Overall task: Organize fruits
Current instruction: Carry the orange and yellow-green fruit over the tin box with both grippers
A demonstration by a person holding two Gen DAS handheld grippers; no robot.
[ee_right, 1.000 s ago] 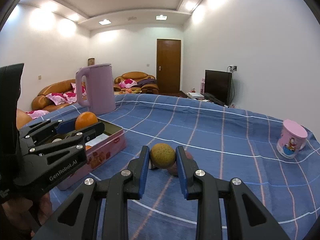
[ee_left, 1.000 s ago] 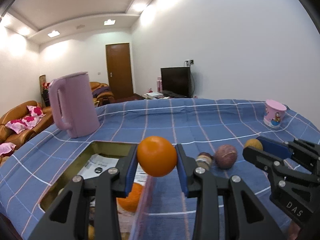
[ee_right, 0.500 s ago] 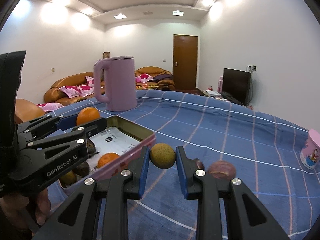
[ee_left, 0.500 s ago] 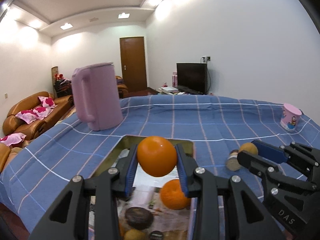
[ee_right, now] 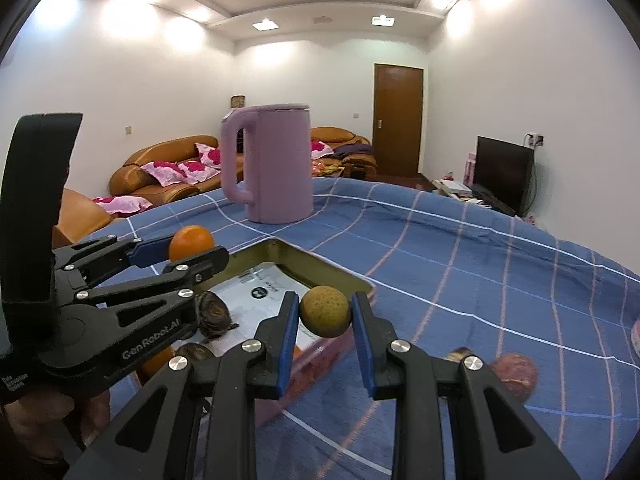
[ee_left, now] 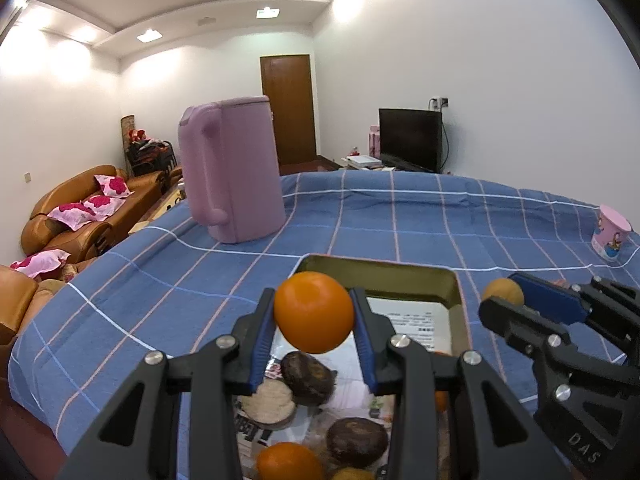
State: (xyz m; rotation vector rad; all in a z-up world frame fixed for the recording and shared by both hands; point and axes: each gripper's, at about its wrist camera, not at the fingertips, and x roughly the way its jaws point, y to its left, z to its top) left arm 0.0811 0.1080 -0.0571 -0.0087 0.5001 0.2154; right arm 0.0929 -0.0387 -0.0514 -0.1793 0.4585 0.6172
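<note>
Ceiling lights [ee_left: 268, 12] are shining on white walls [ee_left: 500, 60]; a brown sofa [ee_left: 92, 208], wooden door [ee_left: 287, 108] and dark television [ee_left: 410, 138] are standing behind.

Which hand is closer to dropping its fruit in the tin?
Left, probably: its fingers hold the orange over the tin; the right's brown fruit hangs at its edge.

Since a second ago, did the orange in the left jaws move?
Yes. The orange, clamped in the left gripper, has travelled over the tin: a second ago it hung at the tin's right edge, now it hangs above the fruit inside.
</note>
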